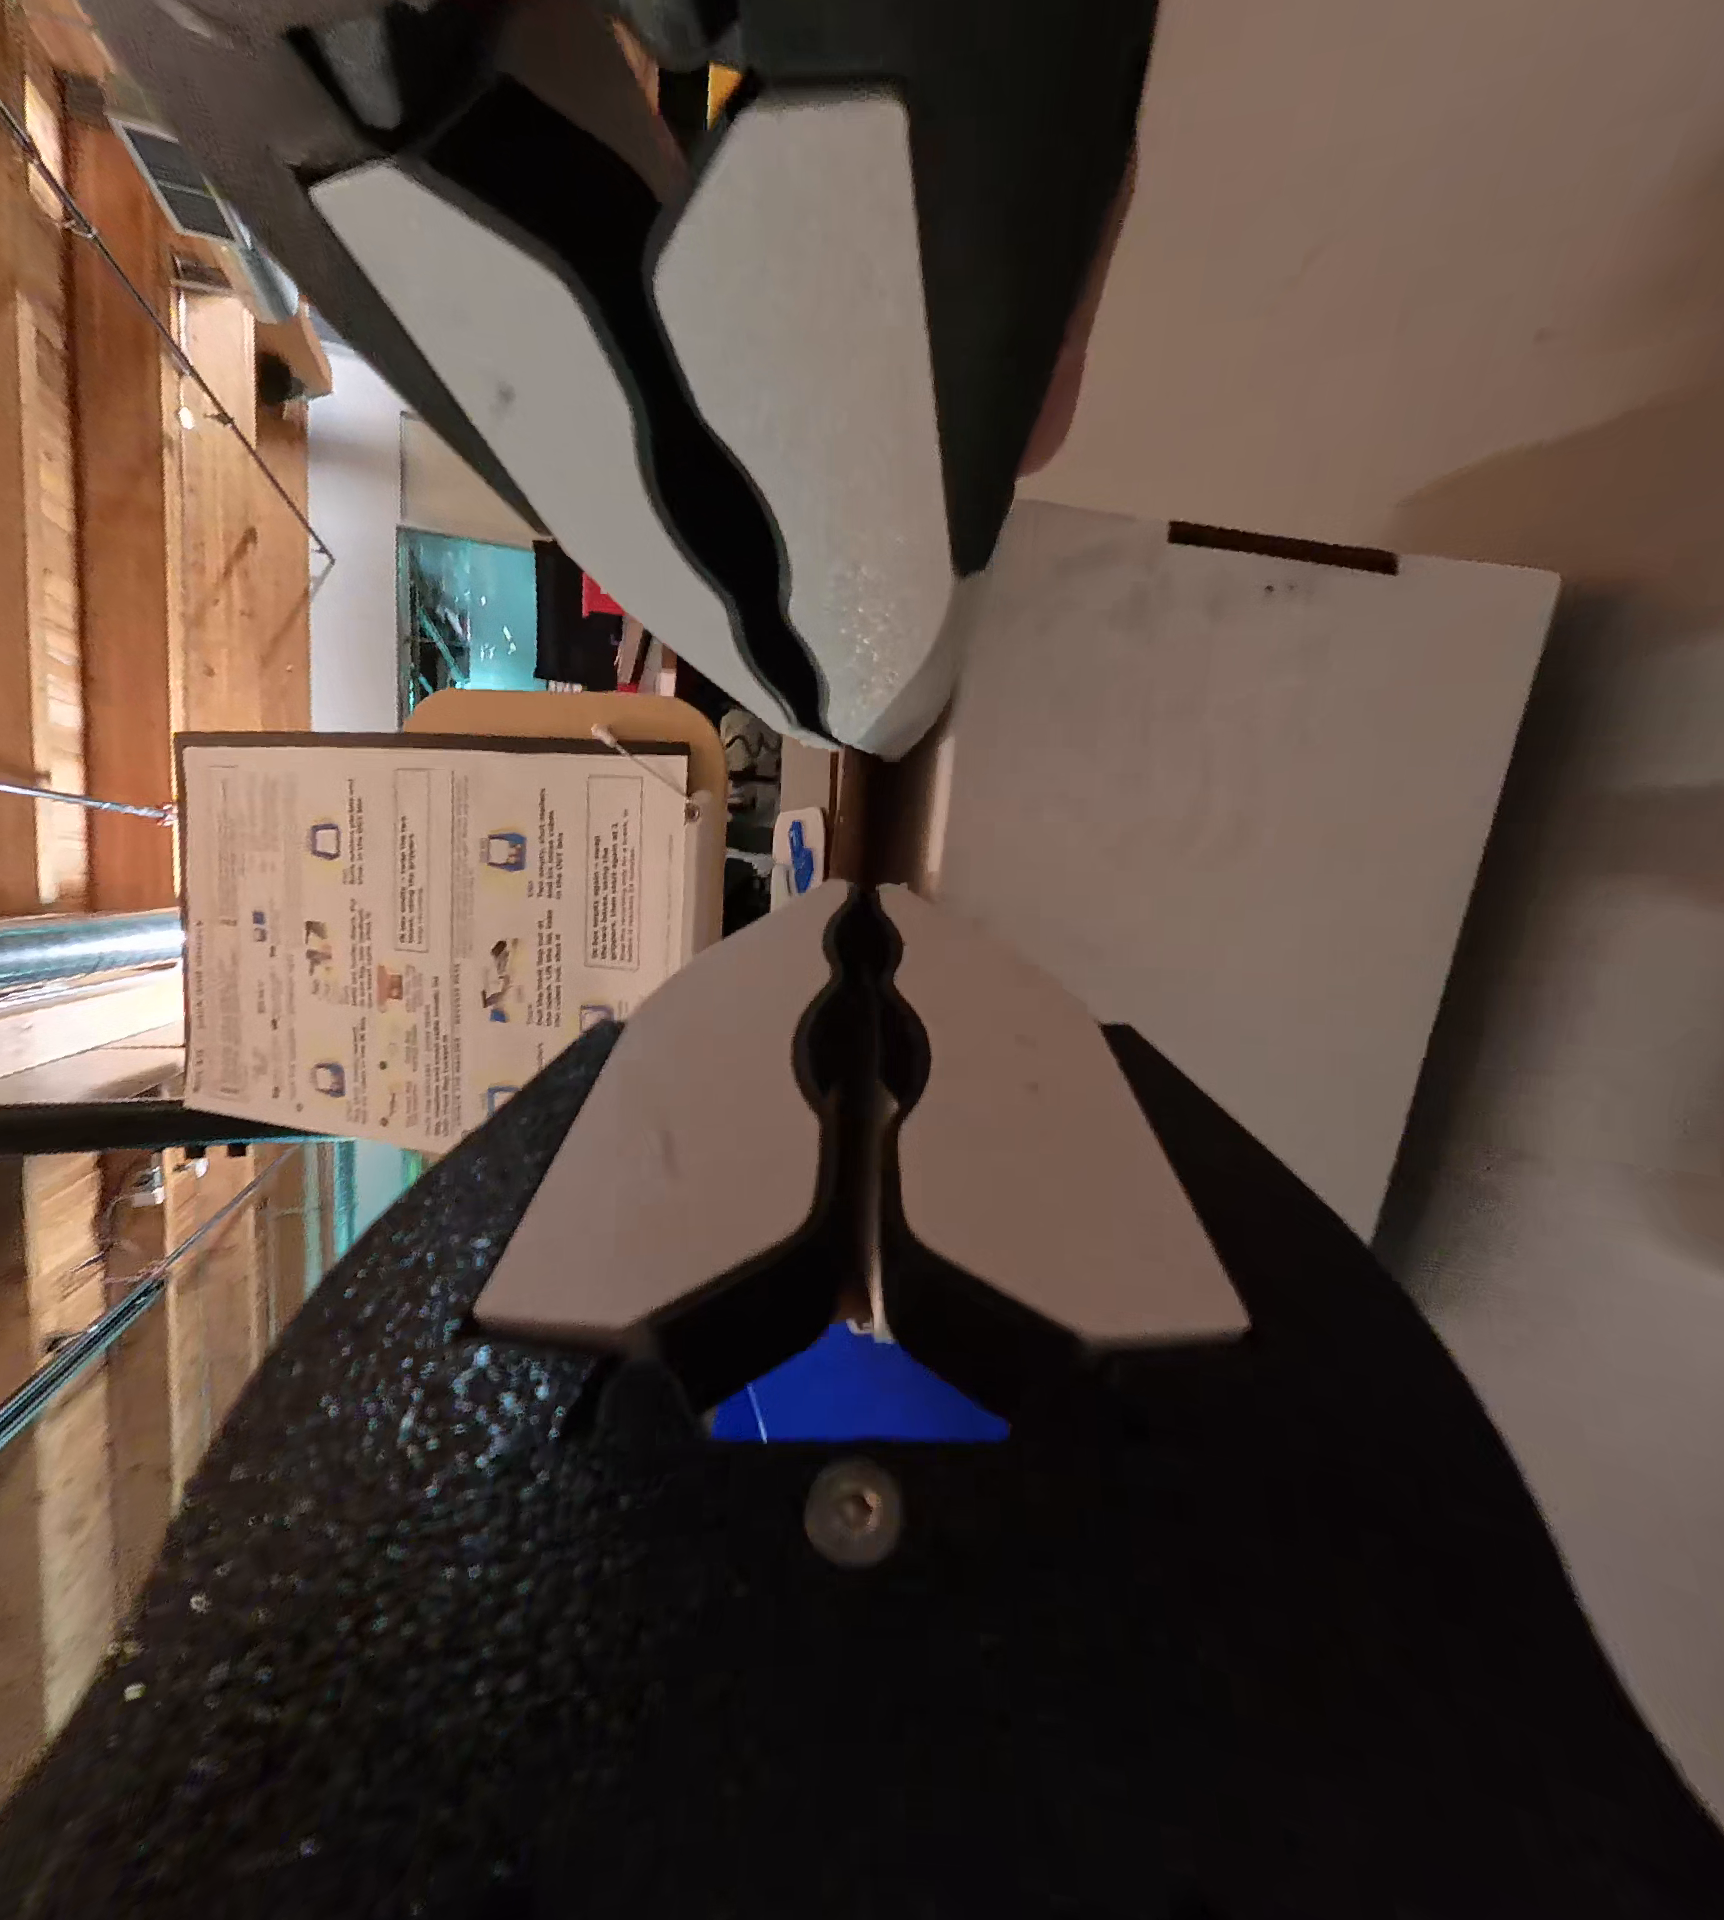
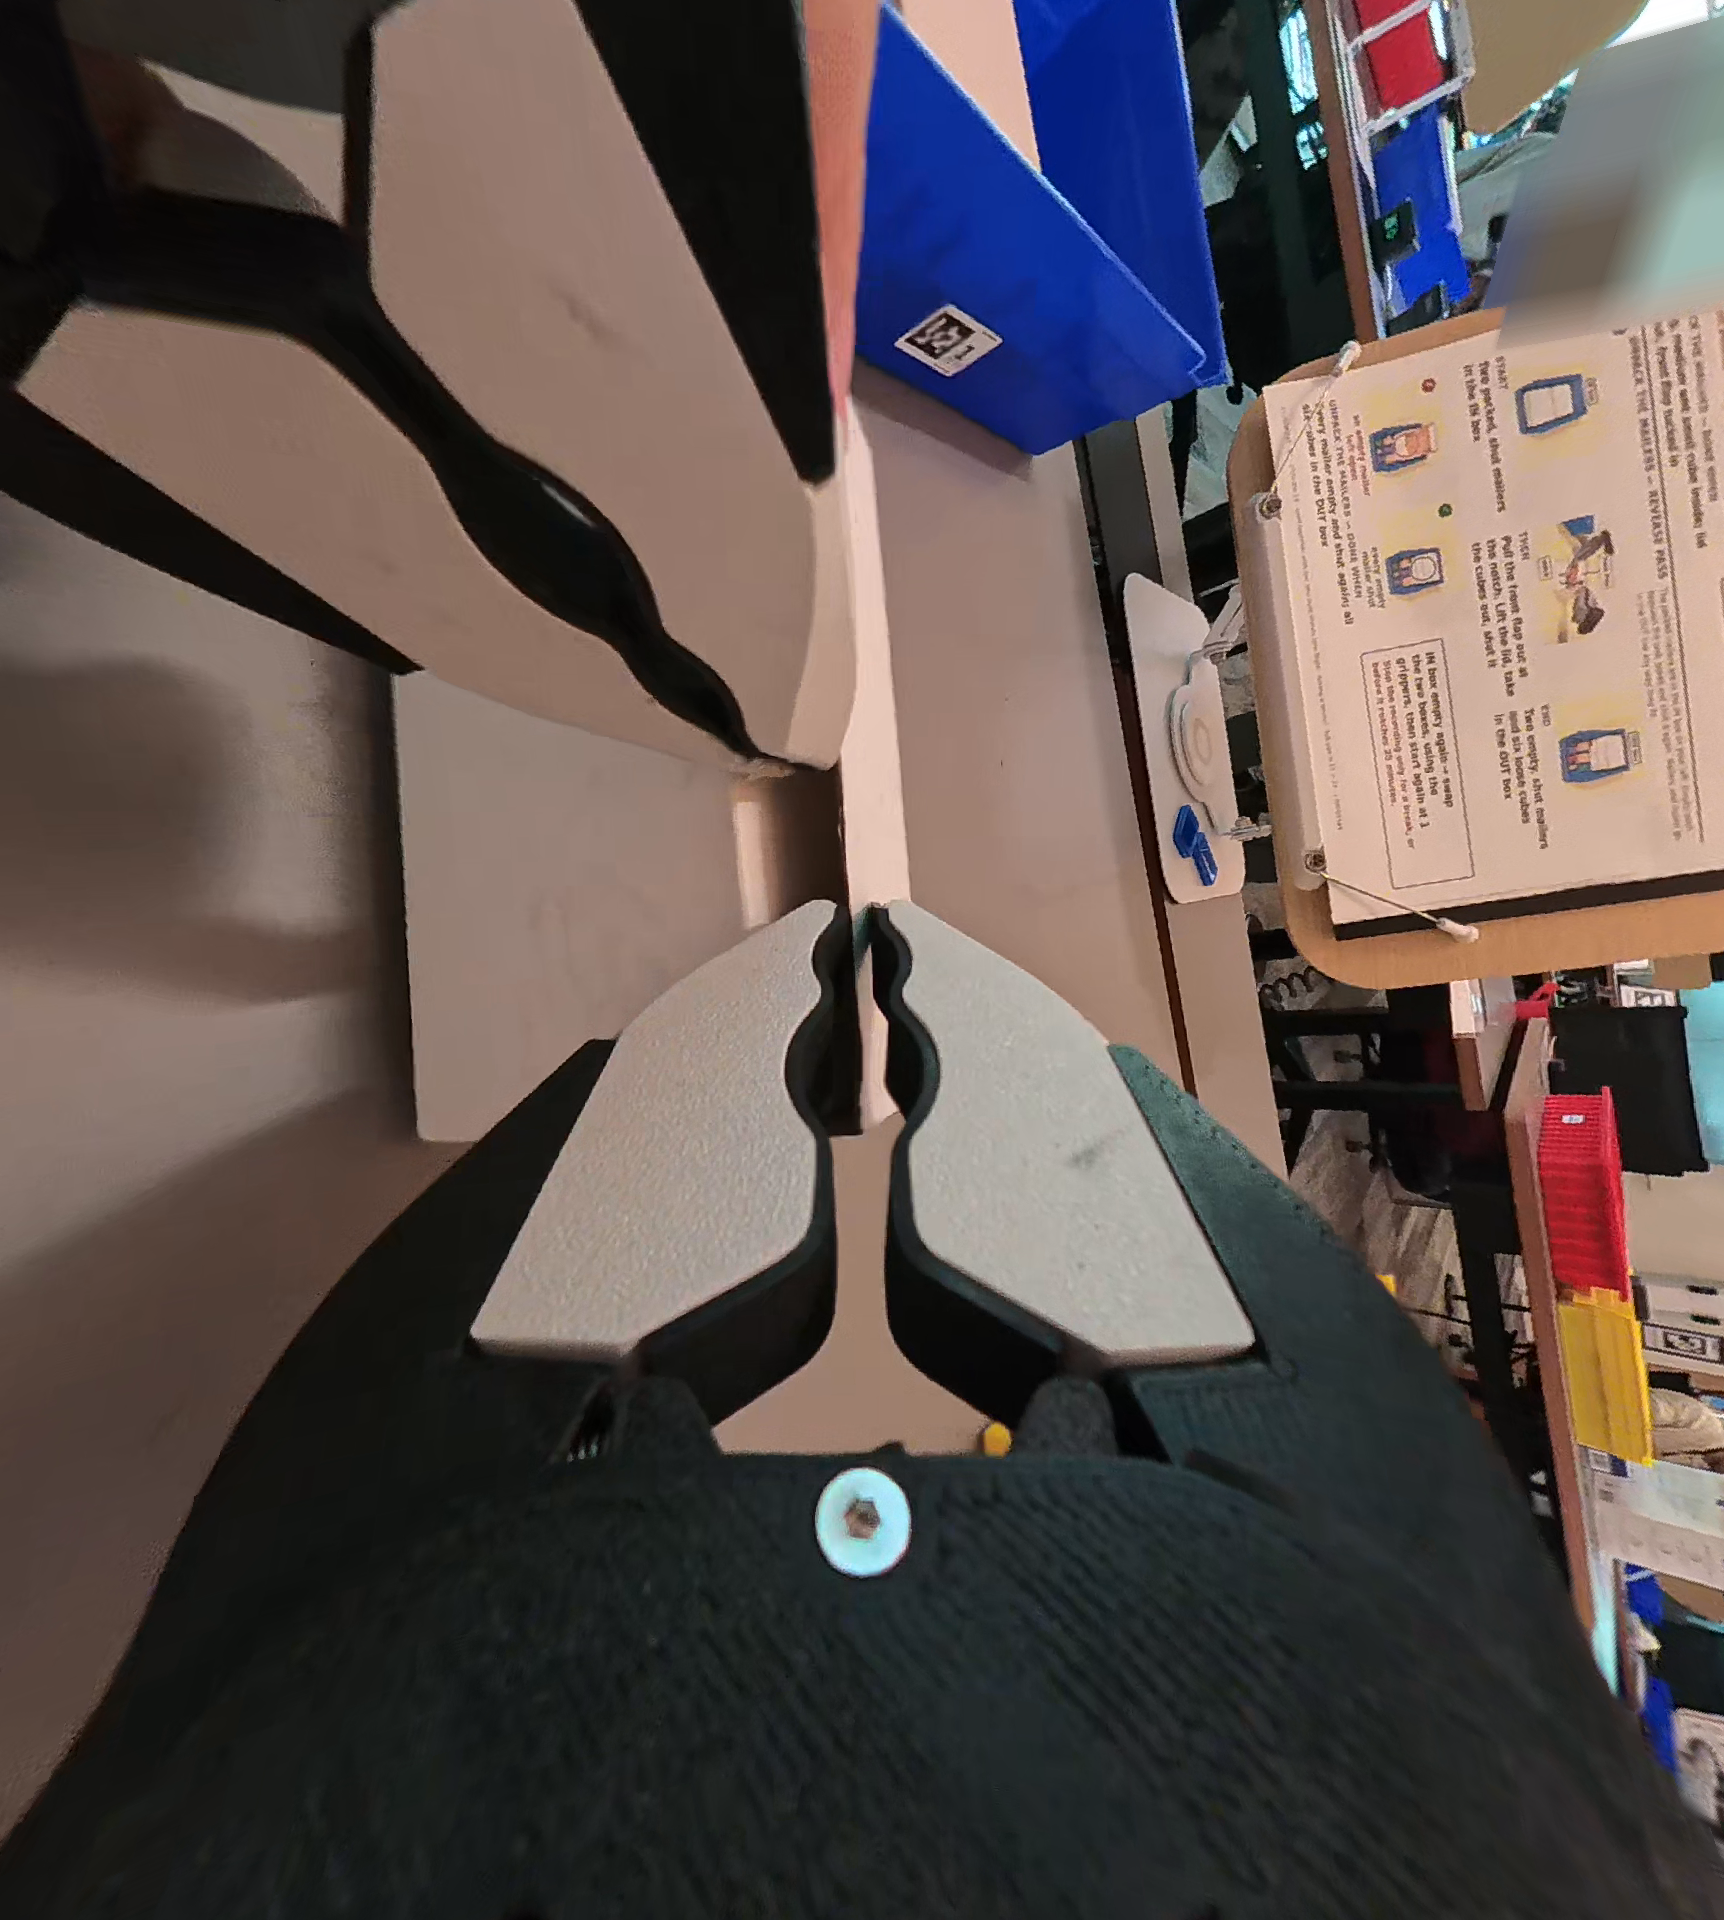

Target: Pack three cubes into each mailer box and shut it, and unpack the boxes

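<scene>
A white mailer box [image 1: 1201, 883] lies on the pale table, and it also shows in the right wrist view [image 2: 567, 914]. One thin cardboard flap [image 2: 873, 821] stands up on edge from it. My left gripper [image 1: 868, 896] is shut on that flap's edge. My right gripper [image 2: 863, 914] is shut on the same edge from the opposite end. Each gripper shows in the other's view, tip to tip and a short way apart: the right [image 1: 837, 727], the left [image 2: 775, 758]. No cubes are in view.
Two blue bins [image 2: 993, 260] stand on the table past the box. An instruction sheet on a clipboard [image 2: 1564, 623] stands beyond the table edge and also shows in the left wrist view [image 1: 422, 935]. Shelves with red and yellow items [image 2: 1585, 1247] are beyond. Left and right tips are no more than a few centimetres apart.
</scene>
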Demonstrator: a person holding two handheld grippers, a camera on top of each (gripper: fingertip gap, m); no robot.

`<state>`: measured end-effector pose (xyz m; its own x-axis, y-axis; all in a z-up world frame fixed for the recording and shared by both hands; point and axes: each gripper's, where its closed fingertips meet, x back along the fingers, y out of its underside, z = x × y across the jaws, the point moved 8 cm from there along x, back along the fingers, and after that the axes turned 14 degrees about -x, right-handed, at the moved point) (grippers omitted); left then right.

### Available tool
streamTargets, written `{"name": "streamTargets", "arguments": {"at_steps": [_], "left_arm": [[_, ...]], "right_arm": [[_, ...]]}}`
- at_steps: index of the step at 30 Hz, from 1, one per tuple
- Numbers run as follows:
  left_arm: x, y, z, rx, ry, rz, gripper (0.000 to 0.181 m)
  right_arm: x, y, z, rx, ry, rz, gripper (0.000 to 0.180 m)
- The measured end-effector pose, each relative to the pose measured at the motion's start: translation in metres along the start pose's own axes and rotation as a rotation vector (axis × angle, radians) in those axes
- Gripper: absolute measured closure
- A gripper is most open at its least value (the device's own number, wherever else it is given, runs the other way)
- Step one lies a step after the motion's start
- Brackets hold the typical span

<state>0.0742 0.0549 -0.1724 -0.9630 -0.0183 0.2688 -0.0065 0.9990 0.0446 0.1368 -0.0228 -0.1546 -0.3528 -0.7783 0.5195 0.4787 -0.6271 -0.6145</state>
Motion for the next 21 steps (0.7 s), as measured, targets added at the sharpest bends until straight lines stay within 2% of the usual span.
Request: {"name": "streamTargets", "arguments": {"at_steps": [1, 4, 10, 11, 15, 21], "left_arm": [[0.0, 0.0, 0.0, -0.002, 0.006, -0.017, 0.181], [0.001, -0.005, 0.001, 0.022, 0.124, -0.009, 0.181], [0.001, -0.007, -0.001, -0.003, 0.168, -0.025, 0.181], [0.0, -0.007, -0.001, 0.003, 0.167, -0.022, 0.181], [-0.002, -0.008, 0.0, 0.012, 0.132, -0.015, 0.181], [-0.003, -0.008, 0.002, 0.032, 0.127, -0.006, 0.181]], "right_arm": [[0.001, -0.001, 0.0, 0.009, -0.012, -0.006, 0.176], [0.002, -0.001, 0.002, -0.008, -0.066, -0.024, 0.175], [0.004, -0.005, 0.011, -0.069, -0.104, -0.021, 0.176], [0.004, -0.007, 0.017, -0.088, -0.067, 0.004, 0.178], [0.003, -0.008, 0.037, -0.108, -0.103, -0.011, 0.177], [-0.007, -0.01, 0.059, -0.208, -0.258, -0.019, 0.176]]}}
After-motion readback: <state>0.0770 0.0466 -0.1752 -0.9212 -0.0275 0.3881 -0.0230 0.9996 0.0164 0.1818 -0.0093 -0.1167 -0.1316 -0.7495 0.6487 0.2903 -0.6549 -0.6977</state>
